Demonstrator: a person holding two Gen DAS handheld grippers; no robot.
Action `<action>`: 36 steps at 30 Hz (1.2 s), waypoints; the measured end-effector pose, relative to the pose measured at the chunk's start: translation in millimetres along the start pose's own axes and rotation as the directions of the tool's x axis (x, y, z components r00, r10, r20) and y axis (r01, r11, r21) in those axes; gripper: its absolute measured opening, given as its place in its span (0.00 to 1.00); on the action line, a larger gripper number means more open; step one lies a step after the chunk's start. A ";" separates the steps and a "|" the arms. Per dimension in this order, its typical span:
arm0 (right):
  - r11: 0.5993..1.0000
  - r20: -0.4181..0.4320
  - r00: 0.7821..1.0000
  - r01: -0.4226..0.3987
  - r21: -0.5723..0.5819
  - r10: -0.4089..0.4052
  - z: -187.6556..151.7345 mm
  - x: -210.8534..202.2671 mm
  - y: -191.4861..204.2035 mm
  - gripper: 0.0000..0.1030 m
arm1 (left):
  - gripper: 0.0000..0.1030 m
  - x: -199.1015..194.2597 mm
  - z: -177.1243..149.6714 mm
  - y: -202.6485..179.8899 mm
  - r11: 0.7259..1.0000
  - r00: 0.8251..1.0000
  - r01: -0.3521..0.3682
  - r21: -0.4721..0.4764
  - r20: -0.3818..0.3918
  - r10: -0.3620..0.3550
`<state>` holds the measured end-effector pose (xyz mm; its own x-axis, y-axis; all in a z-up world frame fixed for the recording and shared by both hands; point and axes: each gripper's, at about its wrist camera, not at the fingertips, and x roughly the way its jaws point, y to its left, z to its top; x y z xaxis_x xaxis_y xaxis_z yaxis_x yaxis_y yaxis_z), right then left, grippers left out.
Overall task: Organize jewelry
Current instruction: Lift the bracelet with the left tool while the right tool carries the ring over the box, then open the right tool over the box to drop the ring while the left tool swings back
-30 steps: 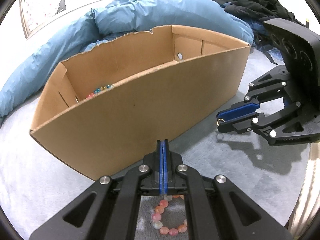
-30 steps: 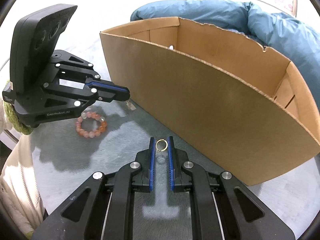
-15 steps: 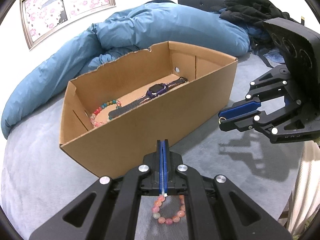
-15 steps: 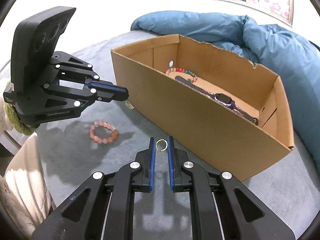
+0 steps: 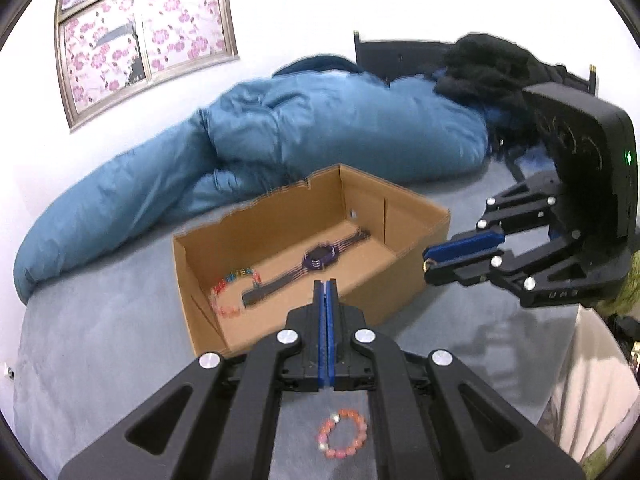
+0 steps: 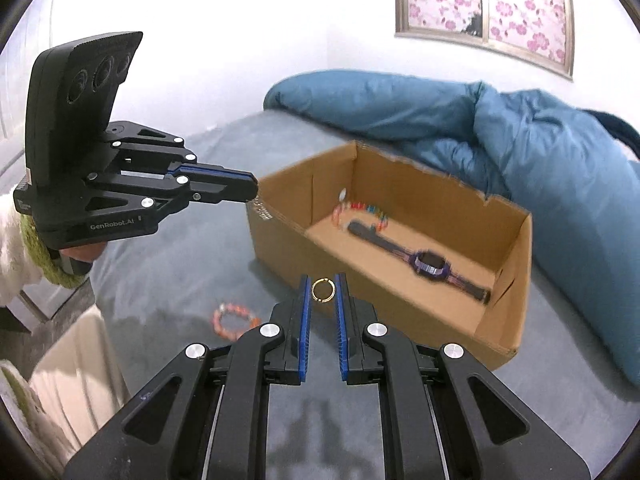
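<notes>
Gold ring (image 6: 322,290) pinched in right gripper (image 6: 322,300), tilted downward; left gripper (image 5: 325,296) closed, empty.

**Two wrist cameras angled down over the box from opposite sides**

The left wrist view looks forward and downward along its own gripper (image 5: 325,286), seeing the cardboard box (image 5: 400,280) just beyond and the right gripper (image 5: 430,266) at its right edge. The right wrist view faces the same box (image 6: 384,280) from the right, with the left gripper (image 6: 252,188) at its left. Both share the box interior, the grey surface (image 5: 100,352) and the blue duvet (image 6: 540,148) at the far side
</notes>
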<state>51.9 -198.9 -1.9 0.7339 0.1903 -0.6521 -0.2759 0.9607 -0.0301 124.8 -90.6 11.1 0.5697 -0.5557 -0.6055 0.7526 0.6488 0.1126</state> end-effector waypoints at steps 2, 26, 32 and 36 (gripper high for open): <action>1.000 0.017 1.000 0.007 0.005 -0.007 9.8 -3.7 -4.2 0.09 | 0.00 2.0 12.9 3.0 1.000 1.000 0.003 -0.008 0.016 -0.003; 0.984 -0.208 0.974 0.118 0.137 -0.088 31.3 96.2 -82.3 0.11 | 0.01 154.6 29.7 50.8 0.986 0.964 0.007 -0.169 -0.259 -0.051; 0.982 -0.212 0.973 0.125 0.140 -0.094 30.5 101.4 -86.9 0.28 | 0.03 163.5 26.1 56.9 0.982 0.956 -0.016 -0.188 -0.289 -0.040; 0.980 -0.200 0.975 0.128 0.150 -0.096 30.0 95.6 -89.4 0.30 | 0.12 159.0 25.9 60.3 0.980 0.960 -0.020 -0.196 -0.277 -0.036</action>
<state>165.4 -260.6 -38.8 0.6184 0.0527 -0.7841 -0.0839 0.9965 0.0008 269.4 -153.3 -57.9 0.4282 -0.4130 -0.8038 0.6620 0.7489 -0.0322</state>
